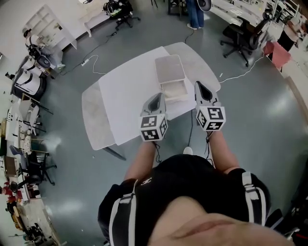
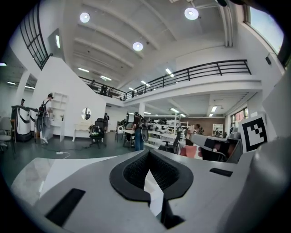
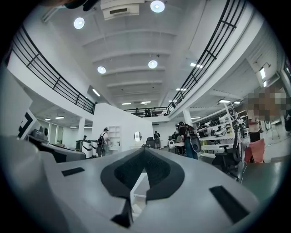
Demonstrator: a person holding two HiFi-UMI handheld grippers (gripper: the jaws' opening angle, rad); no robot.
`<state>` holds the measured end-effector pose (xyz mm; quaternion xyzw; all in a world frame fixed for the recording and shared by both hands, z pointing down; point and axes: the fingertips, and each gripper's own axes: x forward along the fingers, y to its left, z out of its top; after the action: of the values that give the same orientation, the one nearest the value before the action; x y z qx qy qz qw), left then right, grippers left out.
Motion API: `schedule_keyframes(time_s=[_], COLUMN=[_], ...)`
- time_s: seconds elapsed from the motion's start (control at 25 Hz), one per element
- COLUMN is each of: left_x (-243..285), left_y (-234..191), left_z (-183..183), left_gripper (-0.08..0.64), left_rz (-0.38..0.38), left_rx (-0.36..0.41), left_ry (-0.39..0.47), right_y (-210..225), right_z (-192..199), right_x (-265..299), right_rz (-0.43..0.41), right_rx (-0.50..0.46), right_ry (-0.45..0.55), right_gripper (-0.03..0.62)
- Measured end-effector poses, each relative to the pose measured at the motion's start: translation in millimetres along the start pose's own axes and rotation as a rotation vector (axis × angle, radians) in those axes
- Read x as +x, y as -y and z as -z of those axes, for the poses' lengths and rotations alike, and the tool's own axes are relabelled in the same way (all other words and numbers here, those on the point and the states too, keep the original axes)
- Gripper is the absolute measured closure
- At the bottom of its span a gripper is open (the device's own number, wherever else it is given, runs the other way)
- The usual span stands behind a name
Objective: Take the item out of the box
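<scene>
A pale marbled tabletop [image 1: 94, 119] stands on a grey-green floor [image 1: 269, 125], with a white sheet [image 1: 127, 98] laid across its middle. The box [image 1: 174, 90] sits on the far right part of the sheet. It is open, and its lid [image 1: 169, 68] lies flat just beyond it. The inside looks plain white, and the item cannot be made out.

The left tongs [image 1: 157, 95] are just left of the box's near corner and the right tongs [image 1: 198, 83] just right of it, so the box lies between them. Whether either touches it cannot be told. Both tongs are fully closed with nothing in them, and only white sheet and box edge show through the slit behind the tips.

The room is a large open workshop. White shelves [image 1: 45, 23] stand far left, office chairs [image 1: 240, 32] far right, and a cable [image 1: 96, 61] trails over the floor. A person in jeans [image 1: 195, 14] stands beyond the table. A mezzanine with a black railing [image 2: 204, 70] runs above, under round ceiling lights [image 2: 137, 46].
</scene>
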<state>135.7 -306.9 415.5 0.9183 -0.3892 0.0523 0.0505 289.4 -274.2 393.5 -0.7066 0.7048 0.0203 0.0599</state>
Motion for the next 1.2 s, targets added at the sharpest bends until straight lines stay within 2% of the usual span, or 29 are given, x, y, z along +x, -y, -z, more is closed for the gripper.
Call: schedule_keyframes(time_s=[0.16, 0.4, 0.72, 0.96, 1.2], left_x=[34.0, 61.4, 73.4, 80.5, 83.4], left_y=[-6.9, -9.8, -45.0, -70.4, -85.8], left_z=[-13.8, -3.1, -10.2, -11.4, -4.2], left_gripper=[0.546, 0.546, 0.546, 0.546, 0.546], left_rz=[-0.031, -0.048, -0.024, -0.023, -0.046], left_rx=[-0.017, -0.024, 0.007, -0.009, -0.037], left_ry=[-0.014, -0.062, -0.066, -0.058, -0.066], right_y=[12.8, 17.4, 2.4, -5.4, -11.4], right_z=[-3.8, 1.8, 20.1, 40.7, 74.5], right_x=[38.0, 65.0, 100.1, 122.5, 139.0], right_rz=[-0.052, -0.149, -0.146, -0.146, -0.204], right_rx=[-0.008, -0.012, -0.040, -0.135, -0.241], right_ry=[-0.030, -0.037, -0.087, -0.173, -0.296], right_gripper=[0.580, 0.580, 0.580, 0.580, 0.580])
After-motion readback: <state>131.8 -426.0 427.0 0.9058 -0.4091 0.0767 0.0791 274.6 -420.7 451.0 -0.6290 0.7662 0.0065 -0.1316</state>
